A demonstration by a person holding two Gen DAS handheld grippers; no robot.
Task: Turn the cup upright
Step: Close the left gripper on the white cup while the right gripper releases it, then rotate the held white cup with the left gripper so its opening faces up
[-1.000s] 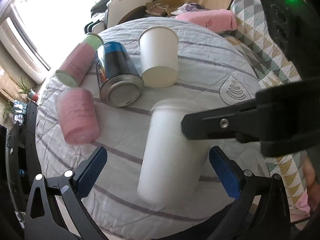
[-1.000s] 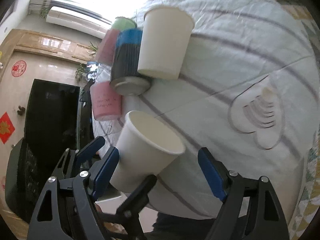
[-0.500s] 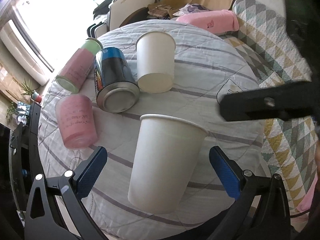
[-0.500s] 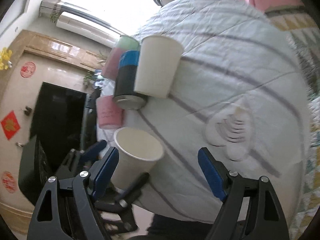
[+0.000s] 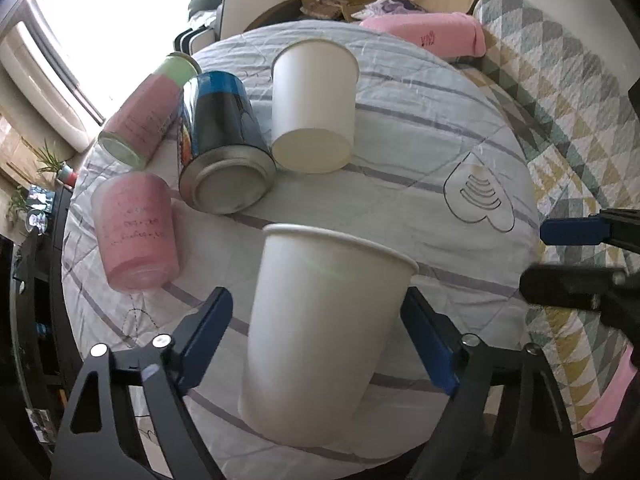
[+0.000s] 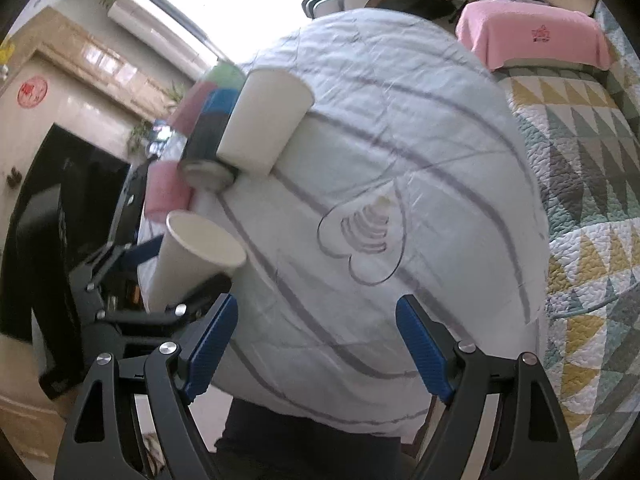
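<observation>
A white paper cup [image 5: 320, 332] stands upright, mouth up, on the round cloth-covered table [image 5: 420, 128], between the blue pads of my left gripper [image 5: 316, 344]. The jaws are wide and do not touch the cup. The cup also shows in the right wrist view [image 6: 192, 260] with the left gripper [image 6: 152, 280] around it. My right gripper [image 6: 316, 344] is open and empty, off the table's near edge; its fingers [image 5: 576, 232] show at the right of the left wrist view.
A second white paper cup [image 5: 314, 108] lies on its side. Beside it lie a blue and black can [image 5: 222, 148], a pink and green bottle [image 5: 144, 116] and a pink cup [image 5: 134, 232]. A patterned quilt [image 6: 580, 160] lies to the right.
My right gripper has let go of the white cup and drawn back to the right, off the table. The cup now stands upright between my open left jaws.
</observation>
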